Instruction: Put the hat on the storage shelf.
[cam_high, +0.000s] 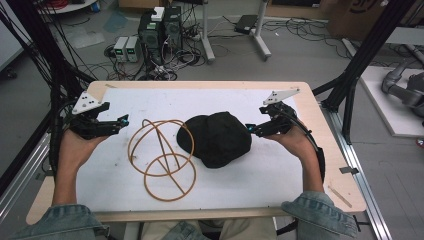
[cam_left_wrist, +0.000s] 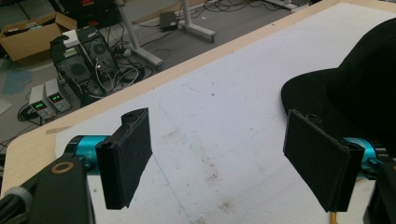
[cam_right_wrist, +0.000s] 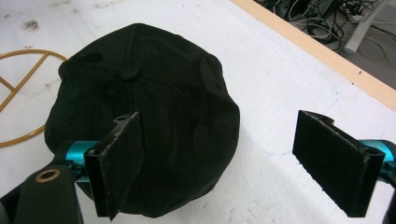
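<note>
A black cap (cam_high: 216, 138) lies crown up in the middle of the white sheet; it also appears as the cap (cam_right_wrist: 144, 107) below my right jaws and the cap (cam_left_wrist: 355, 79) at the right edge of the left gripper view. A golden wire stand (cam_high: 161, 159) of joined rings rests just left of it. My left gripper (cam_high: 123, 121) hovers open at the left, beyond the stand, its pads (cam_left_wrist: 128, 156) wide apart over bare sheet. My right gripper (cam_high: 250, 128) is open at the cap's right edge, one pad (cam_right_wrist: 119, 161) over the cap, nothing pinched.
The white sheet (cam_high: 240, 180) covers a wooden table (cam_high: 345, 195) whose far edge (cam_left_wrist: 196, 65) borders a floor with computer towers (cam_high: 160, 30), cables and desk legs. Black frame posts (cam_high: 365, 55) stand at the table's right and left.
</note>
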